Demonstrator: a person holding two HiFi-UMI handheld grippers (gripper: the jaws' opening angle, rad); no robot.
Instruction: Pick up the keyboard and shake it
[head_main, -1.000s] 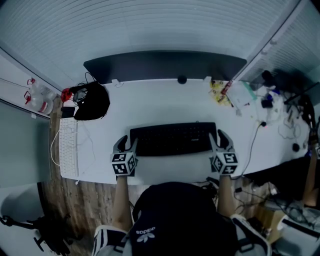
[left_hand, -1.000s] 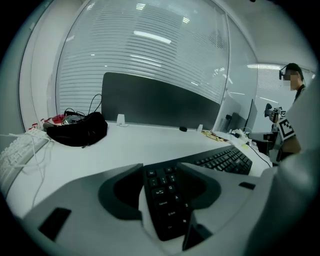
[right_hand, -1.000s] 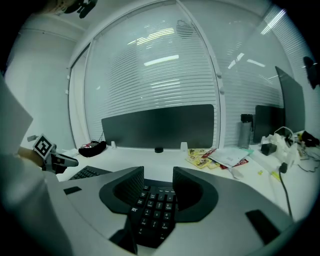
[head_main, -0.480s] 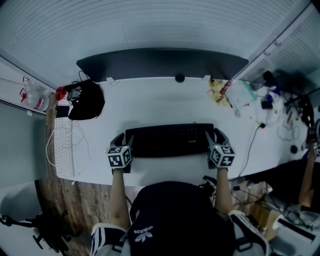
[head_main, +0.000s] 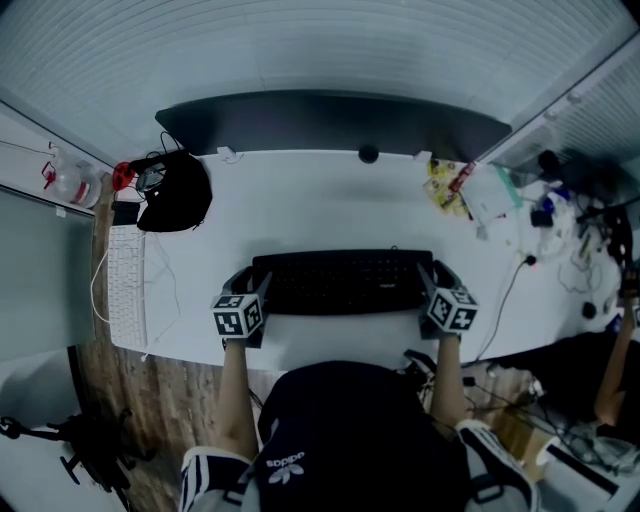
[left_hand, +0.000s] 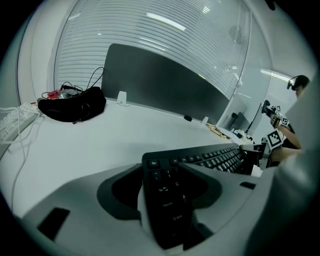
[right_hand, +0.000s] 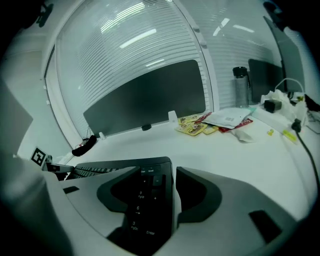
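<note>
Nearest in the head view, the person's dark-capped head (head_main: 350, 430) covers the near edge of the desk (head_main: 320, 205) and part of both forearms.

Just beyond it, the left gripper (head_main: 250, 290) and the right gripper (head_main: 436, 280) sit level with each other, one at each short end of the black keyboard (head_main: 342, 282). The keyboard's long axis runs left to right, square to the person, so it spans the gap between the two grippers and neither is nearer than the other.

In the left gripper view the jaws of the left gripper (left_hand: 160, 172) are pinched on the keyboard (left_hand: 167, 205) at its Esc-and-Tab end, and the rest of the board runs off to the right. In the right gripper view the right gripper (right_hand: 150, 175) has its jaws clamped on the number-pad end (right_hand: 142, 205), and the key rows trail away to the left. Any lift has to go straight up with both ends together.

I can't tell whether the underside is already clear of the desk, because no view shows that gap.

Farther back, a black bag (head_main: 175, 200) lies at the desk's left. A white keyboard (head_main: 128, 300) hangs off the left edge, and papers (head_main: 455, 185) are scattered on the right. A dark panel (head_main: 330, 120) closes off the rear.
</note>
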